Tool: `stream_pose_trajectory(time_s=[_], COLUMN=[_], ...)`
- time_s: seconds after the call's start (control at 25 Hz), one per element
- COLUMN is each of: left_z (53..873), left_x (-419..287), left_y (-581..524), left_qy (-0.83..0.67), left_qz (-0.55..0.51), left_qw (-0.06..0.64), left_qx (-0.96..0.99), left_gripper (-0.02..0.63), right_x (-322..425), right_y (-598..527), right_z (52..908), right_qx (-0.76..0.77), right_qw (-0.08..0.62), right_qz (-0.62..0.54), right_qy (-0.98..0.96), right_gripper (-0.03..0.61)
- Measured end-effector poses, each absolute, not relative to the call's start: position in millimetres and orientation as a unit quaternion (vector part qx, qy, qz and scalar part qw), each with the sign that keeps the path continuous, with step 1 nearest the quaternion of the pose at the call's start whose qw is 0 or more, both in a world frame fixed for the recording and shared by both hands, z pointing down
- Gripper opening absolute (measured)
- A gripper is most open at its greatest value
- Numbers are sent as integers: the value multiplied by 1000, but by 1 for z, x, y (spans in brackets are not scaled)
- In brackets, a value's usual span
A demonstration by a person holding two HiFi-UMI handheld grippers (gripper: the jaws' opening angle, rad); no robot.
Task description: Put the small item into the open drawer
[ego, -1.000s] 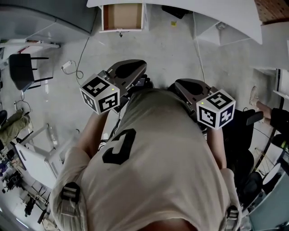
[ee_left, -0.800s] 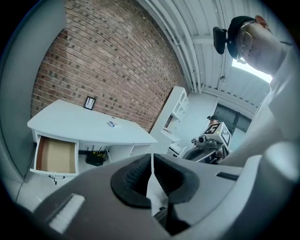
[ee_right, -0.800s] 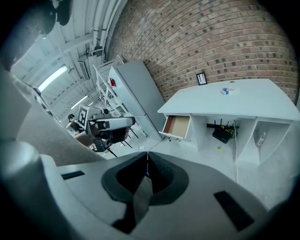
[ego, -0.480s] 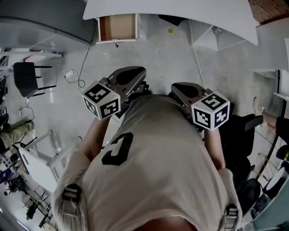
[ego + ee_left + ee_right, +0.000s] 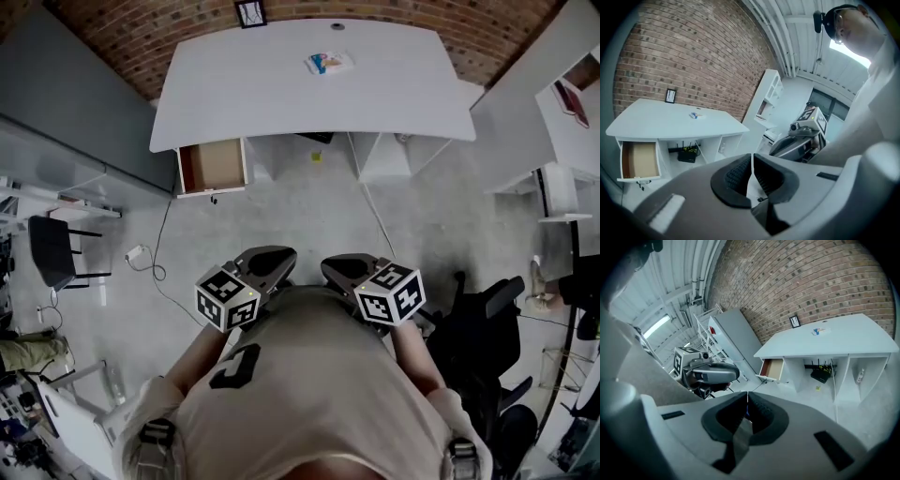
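Observation:
The small item, a flat blue-and-white packet, lies on the white desk towards its far side. It also shows as a speck, small item in the left gripper view and small item in the right gripper view. The open drawer sticks out under the desk's left end, brown inside, with nothing showing in it; it appears again as the drawer and the drawer. My left gripper and right gripper are held close to the person's chest, far from the desk. Both are shut with nothing in them.
A black office chair stands at my right and another chair at the left. A cable and plug lie on the grey floor. A black box sits under the desk. White shelves are at the right, a grey cabinet at the left.
The head view has pulled back: the desk top, the item and the brick wall have come into sight. Both grippers sit lower in the picture and closer together. Their jaws have stayed shut.

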State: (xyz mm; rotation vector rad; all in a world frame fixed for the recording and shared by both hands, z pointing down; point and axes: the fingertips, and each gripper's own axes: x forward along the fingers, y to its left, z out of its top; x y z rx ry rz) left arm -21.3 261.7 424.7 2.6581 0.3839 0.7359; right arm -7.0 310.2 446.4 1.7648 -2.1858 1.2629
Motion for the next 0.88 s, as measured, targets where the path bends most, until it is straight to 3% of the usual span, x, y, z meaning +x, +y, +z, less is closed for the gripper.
stream_pose_trajectory(time_s=[0.52, 0.88], left_z=[427, 427], left_x=[33, 57], left_y=[330, 318], left_qy=[170, 164], left_qz=[282, 282], left_qw=[153, 167], left_qx=[932, 930], left_gripper=[15, 15], right_x=[40, 60], right_y=[368, 356], right_z=[454, 457], right_qx=[578, 562], right_qw=[18, 30], right_qz=[420, 433], right_qy=[-699, -704], right_gripper=[6, 6])
